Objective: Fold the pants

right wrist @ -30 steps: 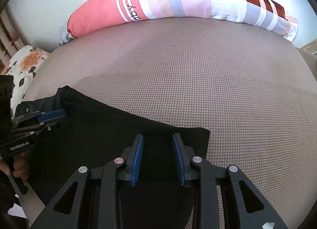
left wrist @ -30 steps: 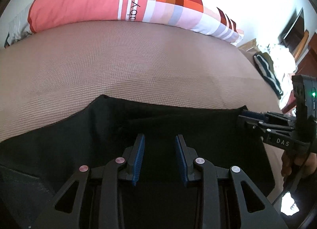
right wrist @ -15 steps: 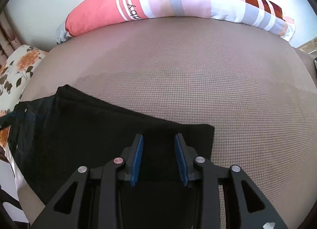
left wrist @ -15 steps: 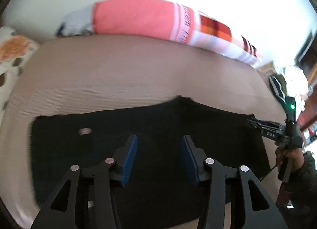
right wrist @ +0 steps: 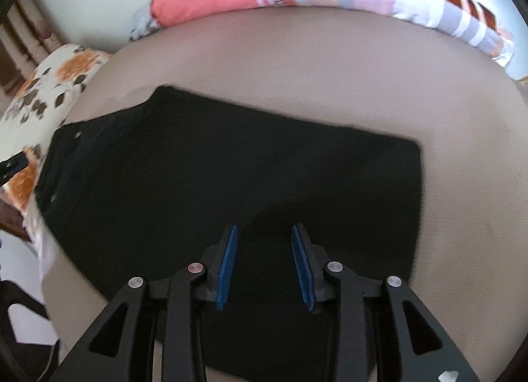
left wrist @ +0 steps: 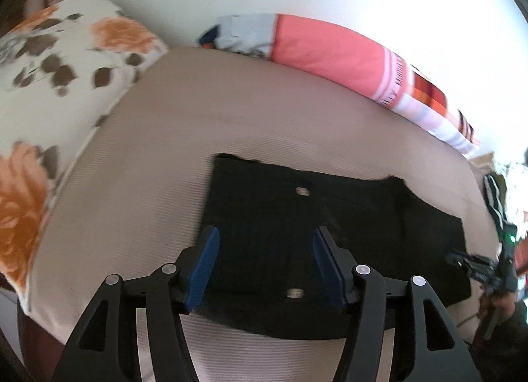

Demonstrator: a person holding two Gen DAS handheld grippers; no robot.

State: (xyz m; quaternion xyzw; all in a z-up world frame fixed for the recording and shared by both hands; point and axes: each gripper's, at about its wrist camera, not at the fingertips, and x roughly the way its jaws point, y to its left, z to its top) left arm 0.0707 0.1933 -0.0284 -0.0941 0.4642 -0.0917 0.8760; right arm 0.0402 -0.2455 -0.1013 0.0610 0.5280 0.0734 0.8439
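Observation:
Black pants (left wrist: 346,236) lie folded flat on the beige bed (left wrist: 231,111), with two metal rivets (left wrist: 303,191) showing near the left end. My left gripper (left wrist: 264,233) hovers over that left end. Its jaws are opening and nothing is between the blue pads (left wrist: 203,260). In the right wrist view the pants (right wrist: 214,184) fill the middle. My right gripper (right wrist: 264,228) hangs open above their near edge, holding nothing. The right gripper (left wrist: 462,258) also shows at the pants' right end, held by a hand (left wrist: 495,306).
A long pink and checked pillow (left wrist: 330,55) lies along the wall at the back of the bed. A floral pillow (left wrist: 49,85) sits at the left. Striped clothing (left wrist: 495,200) is piled beyond the bed's right side. The bed's front edge runs just below the pants.
My left gripper has swung left along the pants to the end with the rivets, and its jaws have spread wider. My right gripper has pulled back, so more of the pants shows.

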